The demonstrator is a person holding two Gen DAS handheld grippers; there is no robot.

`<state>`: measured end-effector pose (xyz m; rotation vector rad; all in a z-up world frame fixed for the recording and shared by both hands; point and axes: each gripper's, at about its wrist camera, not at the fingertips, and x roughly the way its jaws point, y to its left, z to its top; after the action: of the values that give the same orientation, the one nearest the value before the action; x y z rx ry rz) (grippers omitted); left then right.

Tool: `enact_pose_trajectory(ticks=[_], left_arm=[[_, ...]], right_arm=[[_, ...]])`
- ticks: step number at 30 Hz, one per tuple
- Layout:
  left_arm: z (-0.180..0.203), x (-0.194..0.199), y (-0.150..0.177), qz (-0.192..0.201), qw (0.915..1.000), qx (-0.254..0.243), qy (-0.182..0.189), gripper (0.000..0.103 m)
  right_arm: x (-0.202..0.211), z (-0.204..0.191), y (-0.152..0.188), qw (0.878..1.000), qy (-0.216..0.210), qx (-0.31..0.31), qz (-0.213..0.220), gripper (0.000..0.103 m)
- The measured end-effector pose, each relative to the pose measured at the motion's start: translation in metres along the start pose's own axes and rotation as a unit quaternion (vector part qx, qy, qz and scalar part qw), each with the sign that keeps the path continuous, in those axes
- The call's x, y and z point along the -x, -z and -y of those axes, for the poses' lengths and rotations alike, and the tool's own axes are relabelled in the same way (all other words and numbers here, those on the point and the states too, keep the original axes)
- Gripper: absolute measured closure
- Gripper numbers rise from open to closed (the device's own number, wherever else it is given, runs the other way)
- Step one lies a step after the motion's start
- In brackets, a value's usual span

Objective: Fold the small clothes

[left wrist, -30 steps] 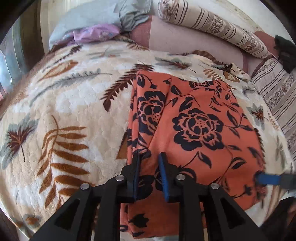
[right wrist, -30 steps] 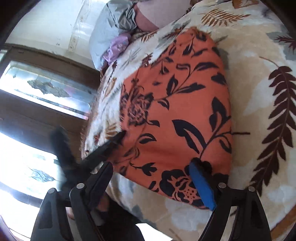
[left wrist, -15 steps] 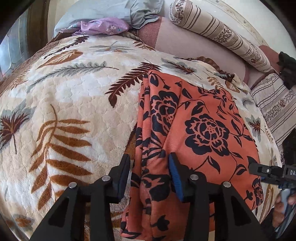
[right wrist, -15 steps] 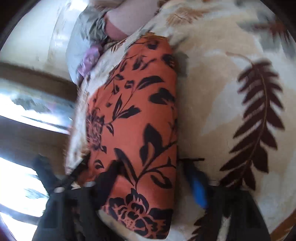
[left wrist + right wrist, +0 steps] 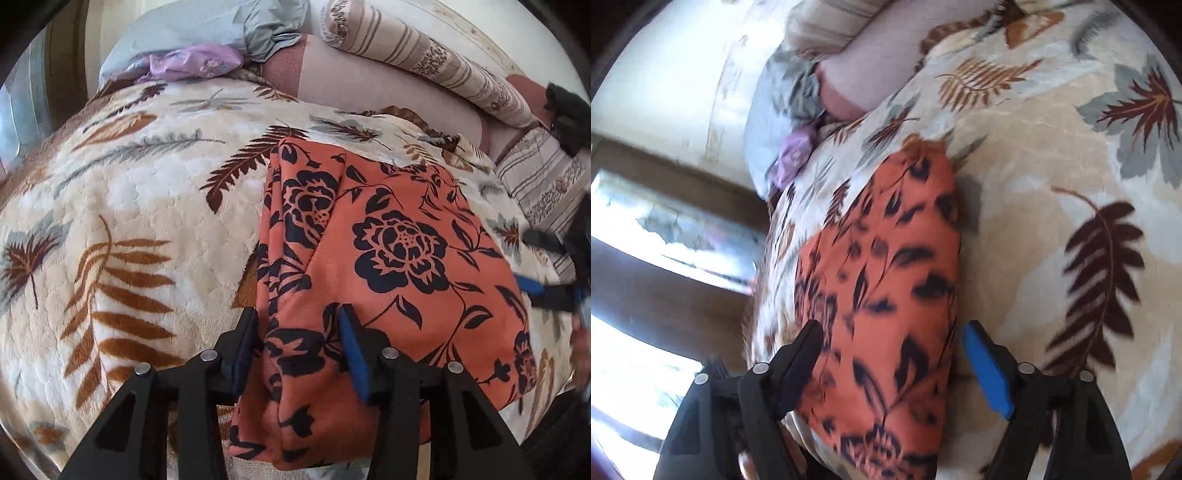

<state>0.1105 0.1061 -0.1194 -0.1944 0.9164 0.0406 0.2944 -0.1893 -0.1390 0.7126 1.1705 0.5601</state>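
An orange garment with black flowers (image 5: 384, 258) lies folded on the leaf-patterned blanket (image 5: 129, 221). My left gripper (image 5: 297, 323) is open over the garment's near left edge, its fingers on either side of a bunched fold. My right gripper (image 5: 892, 334) is open, its fingers either side of the garment's (image 5: 886, 277) near right end; this view is blurred. The right gripper also shows in the left wrist view (image 5: 543, 266) at the garment's right edge.
A grey cloth (image 5: 207, 29) and a purple cloth (image 5: 192, 64) lie at the blanket's far edge. Striped pillows (image 5: 424, 55) line the back and right. A dark item (image 5: 569, 114) sits far right. A window (image 5: 646, 229) is at the left.
My left gripper opened from nearly shut on the fold and now stands wide. My right gripper swung along the garment's right edge, staying open. The garment lies flat.
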Motion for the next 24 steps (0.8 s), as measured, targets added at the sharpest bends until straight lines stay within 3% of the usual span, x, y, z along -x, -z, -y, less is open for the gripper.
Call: enact_pose_trajectory(ticks=[3,4,5,6,7,9,11,12,14,15,16,20,21,22,23,24], left_arm=[[-0.001,0.001,0.002,0.003,1.0000,0.002,0.003,0.055],[-0.003,0.000,0.002,0.003,1.0000,0.005,0.006,0.054],[-0.004,0.000,0.002,0.003,0.9999,0.006,0.007,0.053],[-0.004,0.000,0.001,0.004,0.9999,0.007,0.007,0.053],[-0.005,0.000,0.001,0.005,0.9999,0.008,0.008,0.053],[-0.006,0.000,0.001,0.005,0.9999,0.011,0.011,0.053],[-0.007,-0.001,0.001,0.004,0.9997,0.015,0.016,0.052],[-0.006,-0.002,0.000,0.003,0.9998,0.014,0.016,0.052],[-0.008,-0.001,0.000,0.005,0.9997,0.015,0.018,0.052],[-0.009,-0.001,0.001,0.005,0.9996,0.017,0.020,0.052],[-0.010,-0.002,0.000,0.004,0.9995,0.021,0.023,0.052],[-0.012,-0.002,0.000,0.002,0.9993,0.027,0.027,0.052],[-0.012,-0.002,0.000,0.002,0.9993,0.027,0.027,0.052],[-0.012,-0.002,0.000,0.002,0.9993,0.027,0.027,0.052],[-0.012,-0.002,0.000,0.001,0.9993,0.027,0.026,0.052],[-0.012,-0.002,0.000,0.002,0.9993,0.027,0.024,0.052]], right_arm=[[-0.035,0.017,-0.037,0.999,0.002,-0.047,-0.009,0.022],[-0.048,0.019,-0.046,0.998,0.001,-0.061,-0.018,0.027],[-0.054,0.015,-0.051,0.998,-0.004,-0.057,-0.029,0.039],[-0.060,0.001,-0.056,0.999,0.010,-0.024,-0.040,0.060],[-0.060,-0.021,-0.055,0.997,0.050,0.040,-0.040,0.064],[-0.055,-0.068,-0.045,0.978,0.127,0.167,-0.011,0.065],[-0.069,-0.064,-0.038,0.961,0.194,0.196,-0.014,0.065],[-0.078,-0.046,-0.040,0.965,0.199,0.167,-0.032,0.059],[-0.067,-0.034,-0.045,0.979,0.163,0.119,-0.011,0.047],[-0.060,-0.033,-0.045,0.984,0.148,0.103,-0.001,0.034],[-0.052,-0.034,-0.043,0.988,0.126,0.092,0.002,0.027],[-0.036,-0.036,-0.024,0.996,0.065,0.053,0.011,0.023],[-0.044,-0.035,-0.013,0.997,0.064,0.046,-0.004,0.022],[-0.056,-0.032,-0.004,0.995,0.076,0.050,-0.043,0.033],[-0.069,-0.039,0.006,0.989,0.101,0.079,-0.071,0.050],[-0.069,-0.052,0.013,0.984,0.120,0.118,-0.066,0.055]])
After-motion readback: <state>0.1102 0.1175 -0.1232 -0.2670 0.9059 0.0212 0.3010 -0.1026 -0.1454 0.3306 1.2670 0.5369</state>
